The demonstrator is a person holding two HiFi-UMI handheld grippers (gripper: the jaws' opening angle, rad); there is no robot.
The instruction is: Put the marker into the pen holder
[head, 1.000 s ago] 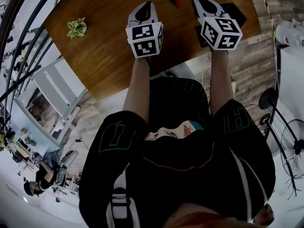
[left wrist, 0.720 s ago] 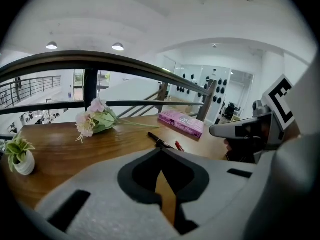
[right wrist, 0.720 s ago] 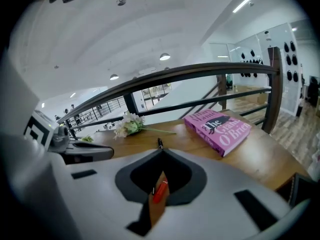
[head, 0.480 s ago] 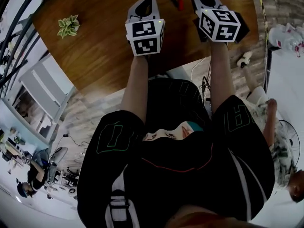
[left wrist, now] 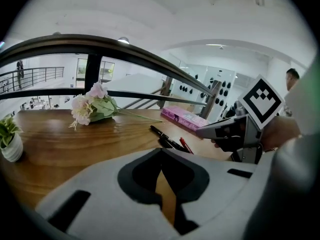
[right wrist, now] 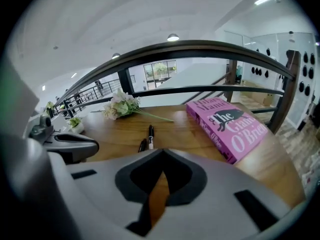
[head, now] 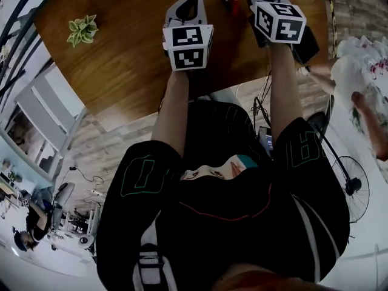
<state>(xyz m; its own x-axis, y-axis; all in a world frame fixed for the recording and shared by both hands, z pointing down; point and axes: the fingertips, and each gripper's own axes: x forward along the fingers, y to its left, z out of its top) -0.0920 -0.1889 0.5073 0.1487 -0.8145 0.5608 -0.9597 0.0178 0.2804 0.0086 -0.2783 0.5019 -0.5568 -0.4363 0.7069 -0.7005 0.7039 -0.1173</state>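
Left gripper (left wrist: 161,152): fingers drawn nearly together, only a sliver of counter showing between them, nothing held. Right gripper (right wrist: 162,152): the same, narrow and empty. Both hang side by side over the near part of the wooden counter (head: 127,71), apart from each other.

Markers: a small cluster at 12 o'clock from my right fingers, just beyond them. There is a black marker (right wrist: 150,134) with a pale band and a second dark one (right wrist: 142,145) beside it. From the left gripper they sit at 1 o'clock, with a red marker (left wrist: 186,145) on the cluster's right. Whether they touch, I cannot tell.

Further out from the right gripper: pink book (right wrist: 230,126) at 2 o'clock, flower sprig (right wrist: 122,106) at 11. A small potted plant (head: 82,29) stands well off to the left. I find the pen holder in no view.

Risks, as I judge them:
- Fingers this narrow would strike a barrel, not straddle it. If I don't widen first, the marker gets shoved.
- These are round barrels on polished wood, so a nudge could roll one into its neighbours.
- The cluster is tight. A wide grab may take two, or pinch one crooked.
- With the holder unseen, the carry path is a guess.
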